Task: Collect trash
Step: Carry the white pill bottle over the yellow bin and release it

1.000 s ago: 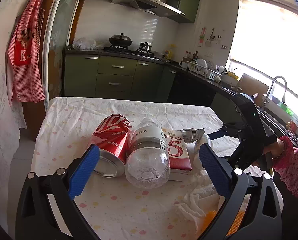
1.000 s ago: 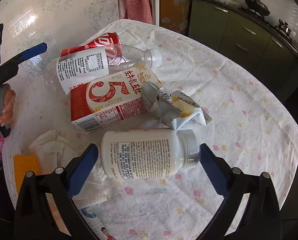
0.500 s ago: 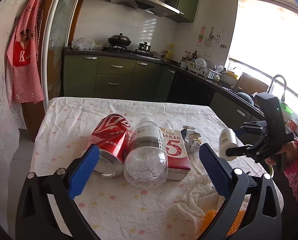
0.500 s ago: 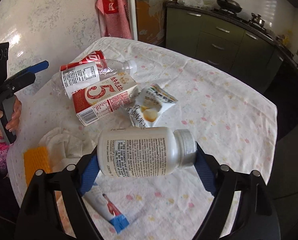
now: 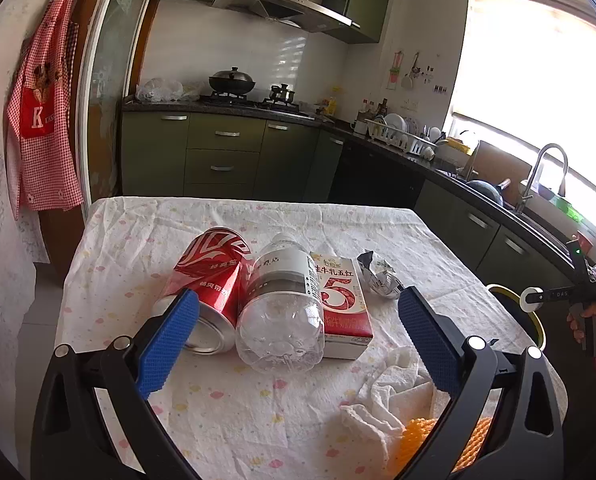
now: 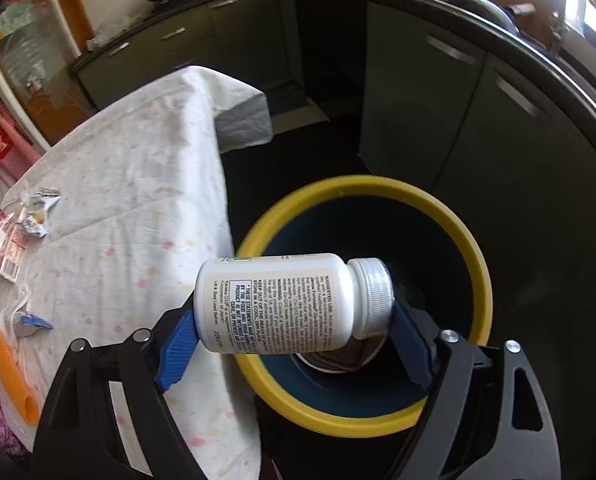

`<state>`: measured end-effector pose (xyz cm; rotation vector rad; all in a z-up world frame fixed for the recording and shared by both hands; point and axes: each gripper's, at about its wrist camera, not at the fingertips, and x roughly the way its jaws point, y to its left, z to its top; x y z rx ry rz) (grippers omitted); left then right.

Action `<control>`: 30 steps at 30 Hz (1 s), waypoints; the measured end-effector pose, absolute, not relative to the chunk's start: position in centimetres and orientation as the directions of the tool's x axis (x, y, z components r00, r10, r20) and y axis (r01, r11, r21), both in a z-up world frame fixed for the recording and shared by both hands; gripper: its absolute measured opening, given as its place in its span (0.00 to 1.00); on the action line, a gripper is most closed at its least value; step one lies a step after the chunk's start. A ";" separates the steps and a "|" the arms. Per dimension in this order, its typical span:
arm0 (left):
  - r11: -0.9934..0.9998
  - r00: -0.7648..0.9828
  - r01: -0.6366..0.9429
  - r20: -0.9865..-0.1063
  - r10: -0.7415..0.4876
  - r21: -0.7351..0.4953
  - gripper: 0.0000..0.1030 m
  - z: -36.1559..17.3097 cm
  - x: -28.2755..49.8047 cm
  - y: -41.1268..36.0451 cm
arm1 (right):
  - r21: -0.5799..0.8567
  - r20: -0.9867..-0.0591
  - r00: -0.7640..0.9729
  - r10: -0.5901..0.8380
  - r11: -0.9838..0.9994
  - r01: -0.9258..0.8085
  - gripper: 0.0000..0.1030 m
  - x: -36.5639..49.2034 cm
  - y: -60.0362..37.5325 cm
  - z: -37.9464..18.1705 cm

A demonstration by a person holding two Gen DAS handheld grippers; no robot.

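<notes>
Right tongs (image 6: 294, 326) swung pill bottle (image 6: 294, 300) off desk (image 6: 118, 208) to above yellow-rimmed bin (image 6: 361, 424), frame centre, clenched on it. Left tongs (image 5: 298, 340) released, idle. Drop step; next: open.

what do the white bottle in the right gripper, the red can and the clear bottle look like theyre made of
White pill bottle: likely opaque plastic, smooth semi-gloss body with a printed label and a ribbed white cap.
Red soda can: probably thin aluminium, glossy printed wall, bare shiny metal base rim.
Clear water bottle: thin transparent plastic, see-through with a moulded base and a wrap label.
</notes>
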<state>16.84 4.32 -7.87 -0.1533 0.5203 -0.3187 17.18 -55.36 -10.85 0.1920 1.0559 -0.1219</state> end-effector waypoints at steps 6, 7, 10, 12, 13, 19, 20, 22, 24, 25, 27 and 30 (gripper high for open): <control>0.941 0.819 0.259 -0.467 -0.334 -0.218 0.95 -8.0 16.9 4.2 | 0.135 -0.879 0.475 -0.035 0.938 0.320 0.81 17.0 -58.7 -13.0; 0.941 0.818 0.259 -0.469 -0.333 -0.218 0.95 -8.1 16.9 4.2 | 0.147 -0.875 0.482 -0.031 0.933 0.327 0.81 16.8 -58.9 -12.9; 0.941 0.814 0.262 -0.474 -0.335 -0.216 0.95 -8.1 17.0 4.1 | 0.157 -0.864 0.502 -0.031 0.931 0.330 0.81 16.0 -58.5 -12.2; 0.940 0.811 0.267 -0.477 -0.338 -0.213 0.95 -8.1 17.0 3.9 | 0.159 -0.857 0.514 -0.036 0.930 0.330 0.83 15.2 -57.7 -11.8; 0.940 0.810 0.270 -0.478 -0.339 -0.210 0.95 -8.2 17.0 3.8 | 0.163 -0.852 0.523 -0.035 0.931 0.327 0.83 14.7 -57.1 -11.6; 0.940 0.798 0.280 -0.497 -0.340 -0.194 0.95 -8.5 17.2 3.1 | 0.175 -0.834 0.551 -0.013 0.942 0.287 0.85 12.9 -54.0 -11.3; 0.940 0.797 0.281 -0.500 -0.340 -0.192 0.95 -8.5 17.2 3.0 | 0.185 -0.833 0.553 -0.002 0.942 0.281 0.85 12.8 -53.7 -11.4; 0.940 0.793 0.290 -0.505 -0.341 -0.180 0.95 -8.5 17.3 2.7 | 0.200 -0.830 0.557 0.017 0.942 0.270 0.85 12.5 -53.1 -11.5; 0.945 0.789 0.285 -0.521 -0.327 -0.162 0.95 -8.4 17.5 2.3 | 0.208 -0.825 0.564 0.029 0.944 0.256 0.85 12.5 -52.6 -11.5; 0.944 0.780 0.288 -0.533 -0.329 -0.161 0.95 -8.2 17.7 2.2 | 0.209 -0.823 0.568 0.032 0.946 0.250 0.85 12.5 -52.4 -11.4; 0.938 0.754 0.307 -0.560 -0.344 -0.163 0.95 -7.8 18.2 2.0 | 0.204 -0.819 0.573 0.034 0.950 0.236 0.85 12.5 -52.0 -11.3; 0.941 0.730 0.316 -0.602 -0.323 -0.121 0.95 -6.8 19.1 1.8 | 0.200 -0.812 0.582 0.036 0.955 0.219 0.85 12.5 -51.6 -11.1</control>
